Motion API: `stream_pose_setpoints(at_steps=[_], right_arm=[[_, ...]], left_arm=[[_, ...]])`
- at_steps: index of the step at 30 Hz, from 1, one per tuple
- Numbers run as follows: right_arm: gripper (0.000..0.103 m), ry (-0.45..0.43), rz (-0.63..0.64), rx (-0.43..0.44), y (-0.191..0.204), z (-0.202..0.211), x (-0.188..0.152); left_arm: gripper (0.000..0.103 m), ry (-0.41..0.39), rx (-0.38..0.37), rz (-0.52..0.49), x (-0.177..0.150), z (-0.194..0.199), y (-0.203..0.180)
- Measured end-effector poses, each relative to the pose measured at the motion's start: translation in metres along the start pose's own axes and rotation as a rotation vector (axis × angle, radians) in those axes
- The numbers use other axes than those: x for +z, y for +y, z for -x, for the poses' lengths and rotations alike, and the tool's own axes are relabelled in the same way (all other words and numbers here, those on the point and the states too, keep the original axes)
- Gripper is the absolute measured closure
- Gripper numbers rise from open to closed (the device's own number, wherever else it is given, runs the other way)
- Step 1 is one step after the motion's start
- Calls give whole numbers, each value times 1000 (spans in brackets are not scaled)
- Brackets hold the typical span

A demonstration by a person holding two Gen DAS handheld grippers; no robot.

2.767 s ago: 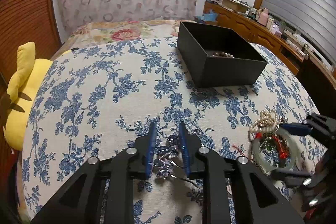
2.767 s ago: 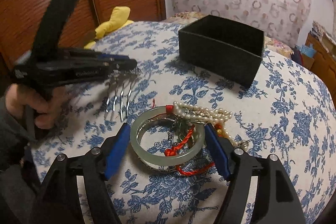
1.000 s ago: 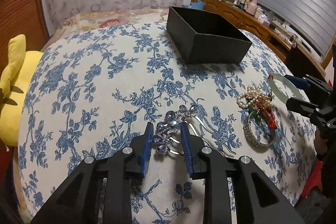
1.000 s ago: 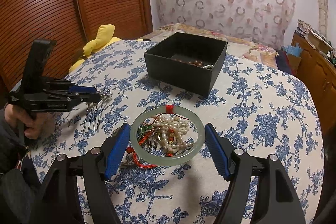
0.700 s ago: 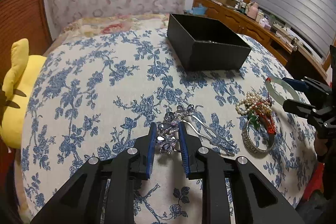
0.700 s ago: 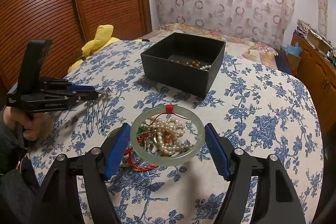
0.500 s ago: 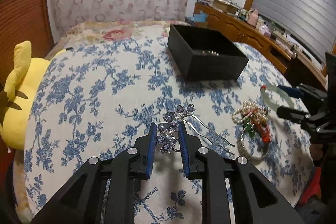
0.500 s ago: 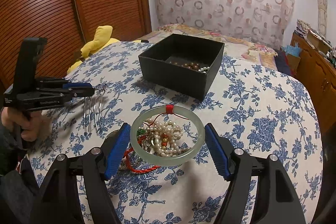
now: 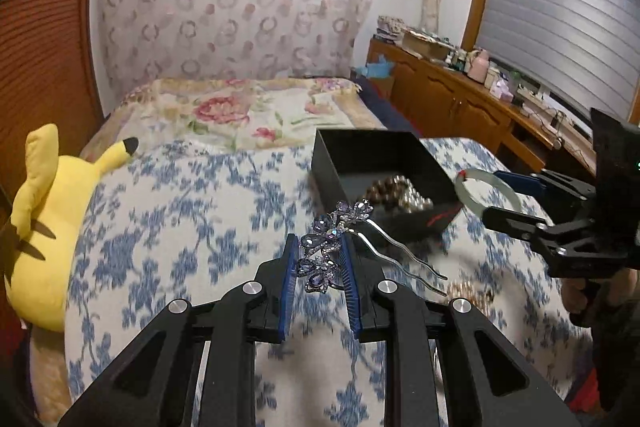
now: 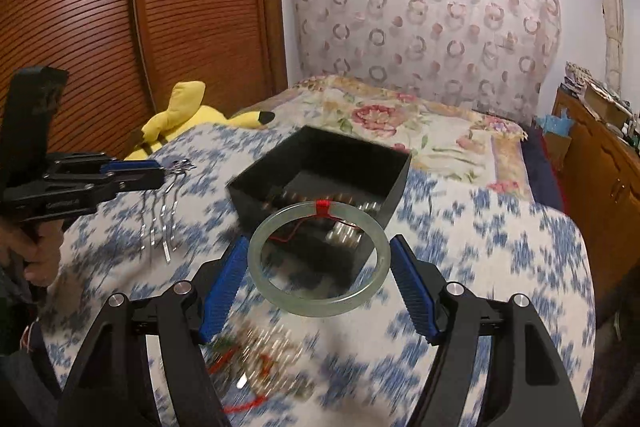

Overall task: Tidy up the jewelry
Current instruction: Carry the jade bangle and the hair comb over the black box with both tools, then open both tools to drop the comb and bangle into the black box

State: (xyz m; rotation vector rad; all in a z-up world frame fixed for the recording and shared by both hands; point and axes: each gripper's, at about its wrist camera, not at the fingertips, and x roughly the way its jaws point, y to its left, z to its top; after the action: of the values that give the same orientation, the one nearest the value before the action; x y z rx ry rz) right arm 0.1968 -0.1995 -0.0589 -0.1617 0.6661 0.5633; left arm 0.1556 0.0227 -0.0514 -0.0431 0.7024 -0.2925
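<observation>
Your left tongs [image 9: 319, 269] are nearly closed, pinching the jewelled head of the hair comb [image 9: 334, 239] so its metal prongs hang free and point off toward the right tongs; gripping the ornament rather than the prongs looks like the steadier hold. Your right tongs [image 10: 318, 281] are spread wide, pressing on opposite sides of the jade bangle [image 10: 318, 263], which sits level between the blue pads with its red thread wrap at the far side. Both pieces are lifted off the bed [image 10: 500, 259] and held just short of the black box [image 10: 320, 163], which rests on the blue-flowered cover near the bed's middle; that suits dropping each in from above.

The box already holds beads [image 9: 396, 189], though motion blur leaves them indistinct. The remaining pile of pearls and red cord [image 10: 260, 355] lies on the cover beneath the right tongs, smeared beyond sorting into separate pieces. In the left view, the near corner of the box is partly hidden behind the comb. A yellow plush toy [image 9: 48, 223] lies at the bed's left edge.
</observation>
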Motion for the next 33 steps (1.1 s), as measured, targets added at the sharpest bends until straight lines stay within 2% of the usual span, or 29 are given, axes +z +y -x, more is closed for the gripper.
stream_pose_setpoints(at_steps=[9,14,23,27,33], right_arm=[[29,39,26,32,-19,-59,31],[28,43,28,47,-25,-77,39],[28,24,-10,96,-36,-73,40],[23,20,-16,88,-40,-73,40],[23,-1,-43,42,-55,-64,40]], left_arm=[[83,-20,9,27,28,-14,8],[83,-20,20,26,43,-23,11],[83,-4,30,12,62,-48,7],[83,-1,28,7,64,-55,5],[83,12,24,5,69,-68,-1]])
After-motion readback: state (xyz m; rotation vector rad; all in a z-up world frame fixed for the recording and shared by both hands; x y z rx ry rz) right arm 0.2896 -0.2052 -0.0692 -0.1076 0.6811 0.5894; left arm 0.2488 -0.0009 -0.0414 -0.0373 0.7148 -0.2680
